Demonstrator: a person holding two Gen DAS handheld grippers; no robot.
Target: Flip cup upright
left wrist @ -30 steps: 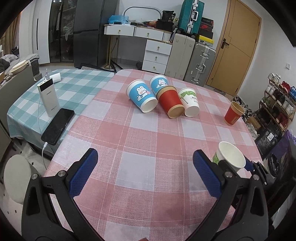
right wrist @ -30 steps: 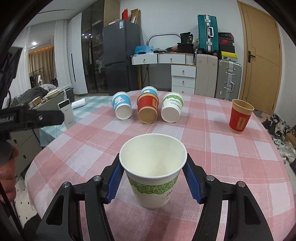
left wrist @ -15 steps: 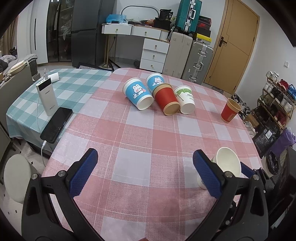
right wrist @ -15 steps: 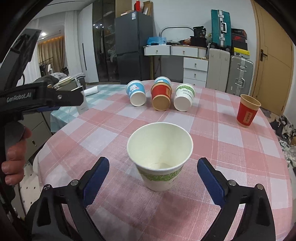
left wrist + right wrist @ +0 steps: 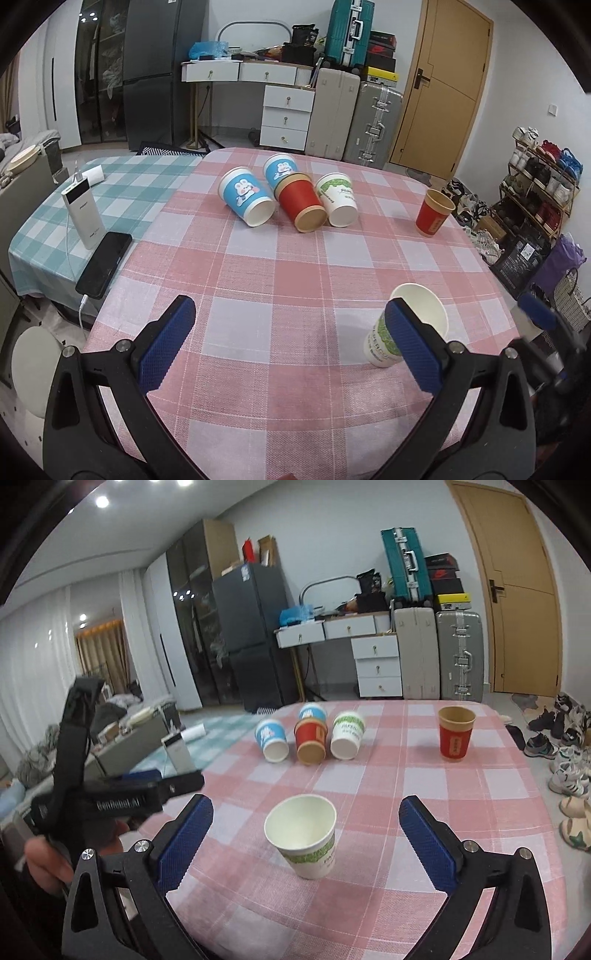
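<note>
A white paper cup with a green print (image 5: 304, 836) stands upright on the pink checked tablecloth (image 5: 424, 786); it also shows in the left wrist view (image 5: 406, 328). My right gripper (image 5: 306, 843) is open, drawn back from the cup with wide gaps on both sides. My left gripper (image 5: 291, 345) is open and empty over the near table. At the far side lie several tipped cups: two blue (image 5: 247, 195), one red (image 5: 301, 206), one white-green (image 5: 338, 199). A red cup (image 5: 433, 217) stands upright at the right.
A black phone (image 5: 104, 264) and a white power bank (image 5: 82, 212) lie on the green checked table to the left. The left gripper's body (image 5: 110, 797) shows in the right wrist view. Shoe racks and shoes stand right of the table.
My right gripper opened and let go of the white-green cup, then drew back and up from it. The cup stays upright on the cloth. The left gripper lifted slightly.
</note>
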